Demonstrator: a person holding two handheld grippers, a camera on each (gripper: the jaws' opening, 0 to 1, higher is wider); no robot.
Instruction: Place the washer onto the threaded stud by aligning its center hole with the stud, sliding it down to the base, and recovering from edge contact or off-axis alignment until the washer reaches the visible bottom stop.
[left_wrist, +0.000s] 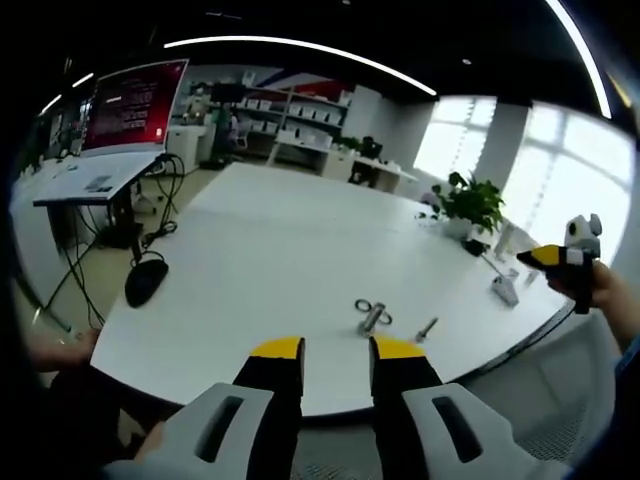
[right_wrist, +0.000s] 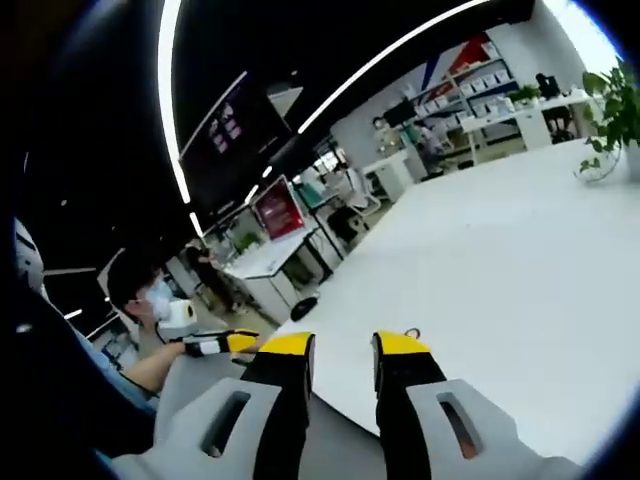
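Wide bare table (left_wrist: 290, 250) around the stud (left_wrist: 372, 318); a loose bolt (left_wrist: 427, 327) just beside it.

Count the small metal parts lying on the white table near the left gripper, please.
2 clearly: a stud with a ring-shaped washer just ahead of the open left gripper, and a smaller bolt to its right. Further small pieces may be hidden or too small to tell.

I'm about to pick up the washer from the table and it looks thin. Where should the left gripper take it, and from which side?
Grip the washer by its rim, across the ring, coming from above with the left gripper. It seems to lie flat on the table against the stud, so take the edge facing away from the stud. It is small in the left gripper view, so this is a best guess.
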